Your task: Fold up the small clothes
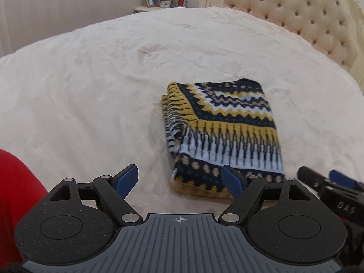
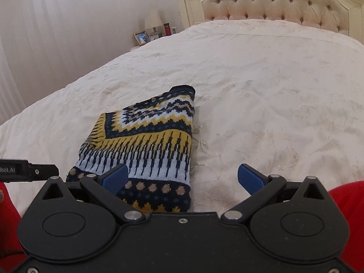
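Observation:
A small knitted sweater (image 1: 225, 132) with navy, yellow, white and tan patterns lies folded into a compact rectangle on the cream bedspread (image 1: 91, 79). It also shows in the right wrist view (image 2: 145, 145). My left gripper (image 1: 179, 179) is open and empty, just short of the sweater's near left corner. My right gripper (image 2: 183, 177) is open and empty, above the sweater's near right edge; its left finger (image 2: 115, 178) overlaps the fabric in view. The right gripper also appears at the left wrist view's right edge (image 1: 329, 184).
A tufted cream headboard (image 2: 273, 2) stands at the bed's far end. A nightstand (image 1: 145, 9) holds a lamp (image 2: 152, 20), a photo frame (image 1: 151, 0), a clock and a red bottle. Red clothing (image 1: 13, 193) of the person is at the near edges.

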Motion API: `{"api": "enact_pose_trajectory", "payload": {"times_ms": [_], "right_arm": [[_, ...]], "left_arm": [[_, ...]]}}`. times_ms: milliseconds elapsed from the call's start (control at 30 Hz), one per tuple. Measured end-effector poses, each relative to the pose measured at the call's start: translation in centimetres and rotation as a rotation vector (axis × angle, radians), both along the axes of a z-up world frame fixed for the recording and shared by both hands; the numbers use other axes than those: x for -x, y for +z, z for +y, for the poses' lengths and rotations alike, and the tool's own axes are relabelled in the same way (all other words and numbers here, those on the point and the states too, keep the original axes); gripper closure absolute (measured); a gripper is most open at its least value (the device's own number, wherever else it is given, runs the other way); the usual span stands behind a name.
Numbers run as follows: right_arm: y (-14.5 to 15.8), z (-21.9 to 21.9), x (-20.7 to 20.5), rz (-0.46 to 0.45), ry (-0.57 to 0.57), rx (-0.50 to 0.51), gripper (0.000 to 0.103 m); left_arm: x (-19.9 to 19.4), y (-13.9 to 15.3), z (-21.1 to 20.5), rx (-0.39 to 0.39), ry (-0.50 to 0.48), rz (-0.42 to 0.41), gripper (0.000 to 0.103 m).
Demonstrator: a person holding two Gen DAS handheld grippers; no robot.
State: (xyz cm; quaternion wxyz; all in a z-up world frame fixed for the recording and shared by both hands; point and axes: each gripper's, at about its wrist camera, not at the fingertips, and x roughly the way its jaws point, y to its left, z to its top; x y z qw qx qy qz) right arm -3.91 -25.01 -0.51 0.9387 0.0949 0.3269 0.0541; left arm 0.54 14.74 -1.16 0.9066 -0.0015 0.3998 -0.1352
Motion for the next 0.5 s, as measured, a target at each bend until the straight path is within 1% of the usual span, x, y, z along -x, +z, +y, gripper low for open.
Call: {"api": "enact_pose_trajectory", "payload": {"times_ms": [67,267,500], "right_arm": [[0.0,0.1,0.0,0.001,0.006,0.003,0.001],[-0.1,0.6,0.0,0.005,0.019,0.023,0.001],[-0.4,0.6,-0.2,0.022,0.020,0.014,0.001]], "left_arm": [[-0.1,-0.2,-0.2,-0.002,-0.010,-0.001,0.023],[-0.1,-1.3,-0.9,-0.052,-0.021,-0.015,0.023],[-0.7,-2.2,-1.1,-0.058,-0.014,-0.009,0.023]]}}
